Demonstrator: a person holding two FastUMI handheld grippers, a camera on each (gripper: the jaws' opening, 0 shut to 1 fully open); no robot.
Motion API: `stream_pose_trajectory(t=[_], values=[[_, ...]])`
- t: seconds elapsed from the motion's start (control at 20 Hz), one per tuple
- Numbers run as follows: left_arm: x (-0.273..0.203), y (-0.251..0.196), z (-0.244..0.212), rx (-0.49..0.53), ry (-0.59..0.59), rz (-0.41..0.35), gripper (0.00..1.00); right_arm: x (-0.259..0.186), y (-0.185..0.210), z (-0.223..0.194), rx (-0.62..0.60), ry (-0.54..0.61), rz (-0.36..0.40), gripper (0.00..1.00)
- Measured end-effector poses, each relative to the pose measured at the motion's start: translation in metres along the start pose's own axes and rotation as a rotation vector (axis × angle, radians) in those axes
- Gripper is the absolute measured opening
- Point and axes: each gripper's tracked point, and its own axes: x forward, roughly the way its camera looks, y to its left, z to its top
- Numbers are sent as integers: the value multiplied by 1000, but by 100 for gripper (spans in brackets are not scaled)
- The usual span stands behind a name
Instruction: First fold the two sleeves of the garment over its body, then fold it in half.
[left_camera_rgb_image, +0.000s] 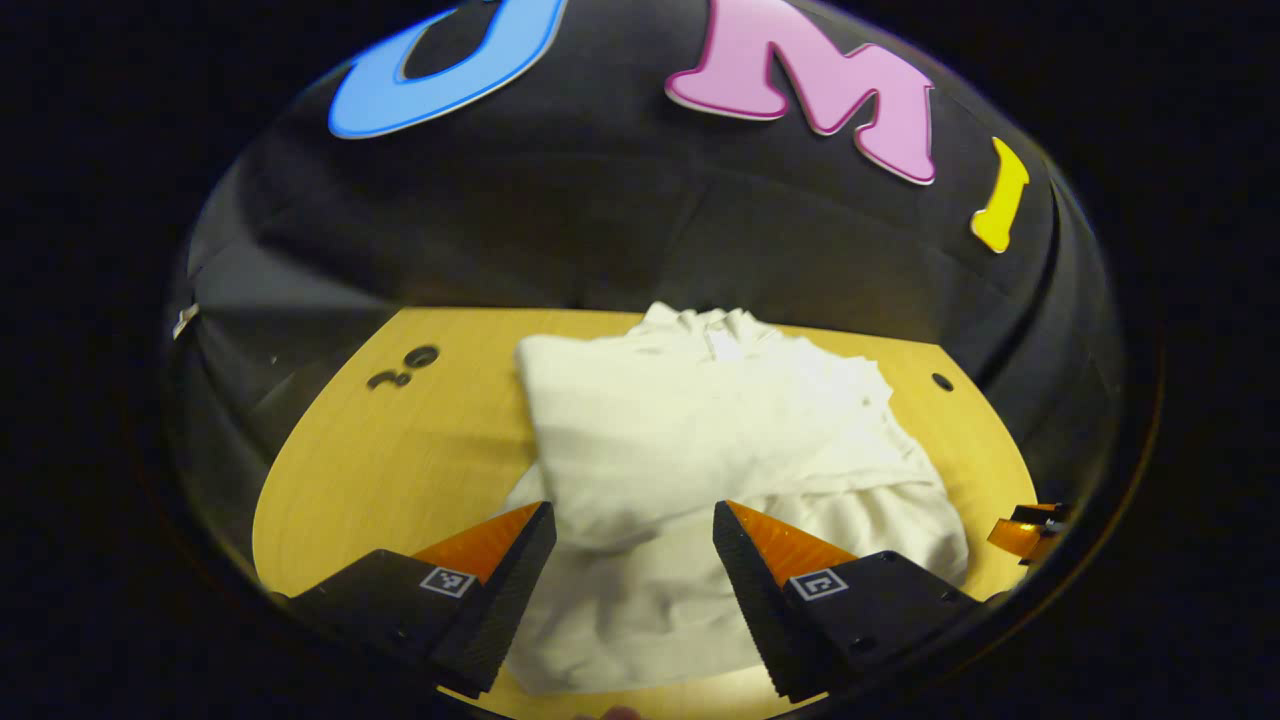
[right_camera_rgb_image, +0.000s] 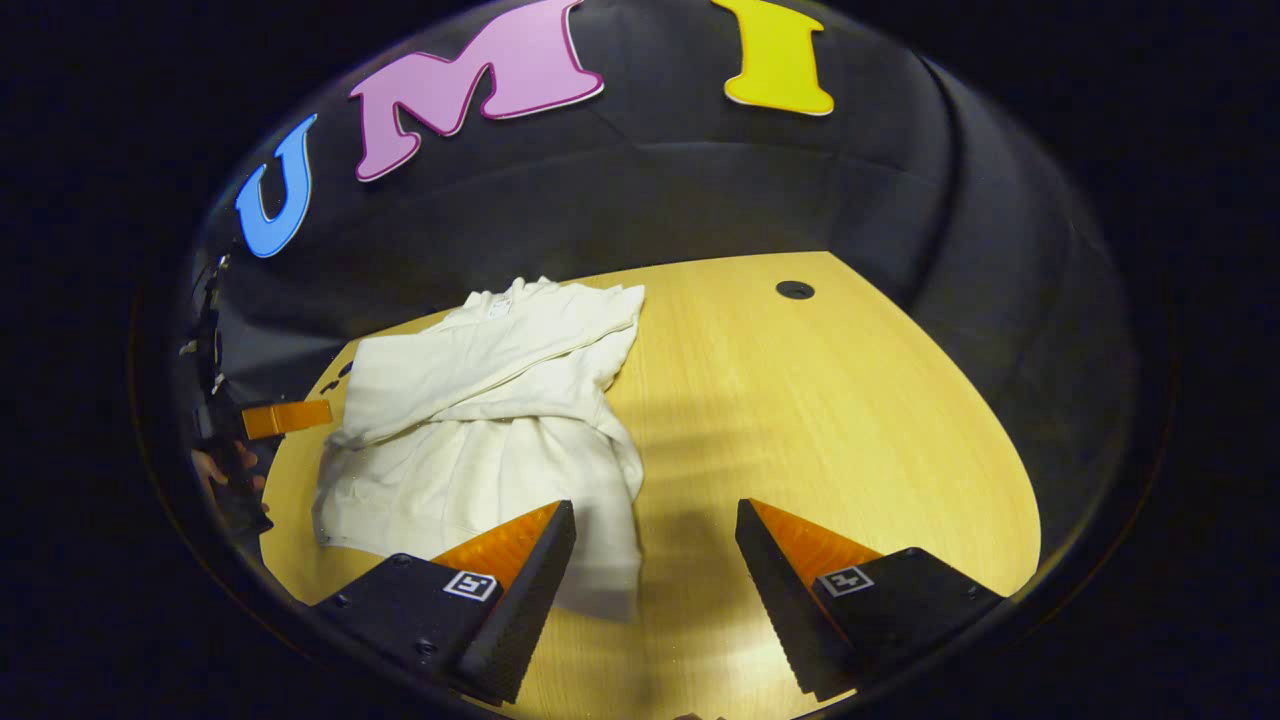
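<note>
Your left gripper (left_camera_rgb_image: 632, 510) and right gripper (right_camera_rgb_image: 655, 510) both gape wide, empty, over one white garment (left_camera_rgb_image: 700, 440) on one table (right_camera_rgb_image: 850, 400).

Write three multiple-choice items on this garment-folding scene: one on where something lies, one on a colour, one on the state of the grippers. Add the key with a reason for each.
1. Where does the garment lie on the table in the right gripper view?
A. on the left part
B. on the right part
C. hanging off the far edge

2. What colour is the garment?
A. dark blue
B. off-white
C. red

3. How do the left gripper and right gripper stand?
A. both shut on the cloth
B. one open, one shut
C. both open, holding nothing

Key: 1 A, bare wood spreads to its right; 2 B, the pale cloth shows in both views; 3 C, each pair of fingers stands apart with nothing pinched between.
</note>
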Motion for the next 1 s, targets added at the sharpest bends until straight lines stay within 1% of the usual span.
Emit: stream_pose_trajectory(t=[0.15, 0.25, 0.45, 0.55, 0.7, 0.85, 0.95, 1.0], values=[[-10, 38, -44, -61, 62, 65, 98, 12, 16, -14, -15, 41, 18, 99], [-17, 52, -67, -82, 90, 86, 98, 18, 25, -26, -12, 71, 26, 99], [-24, 61, -101, -46, 132, 110, 98, 28, 31, -44, -9, 116, 26, 99], [-23, 58, -114, -21, 150, 114, 98, 31, 31, -51, -15, 135, 22, 99], [-22, 54, -125, 3, 172, 113, 98, 32, 30, -51, -19, 134, 10, 99], [-20, 51, -129, -21, 183, 102, 99, 33, 31, -52, -24, 133, -5, 100], [-21, 47, -129, -22, 183, 89, 96, 34, 34, -56, -36, 142, -13, 99], [-21, 42, -130, -7, 179, 75, 91, 30, 35, -59, -47, 142, -24, 90]])
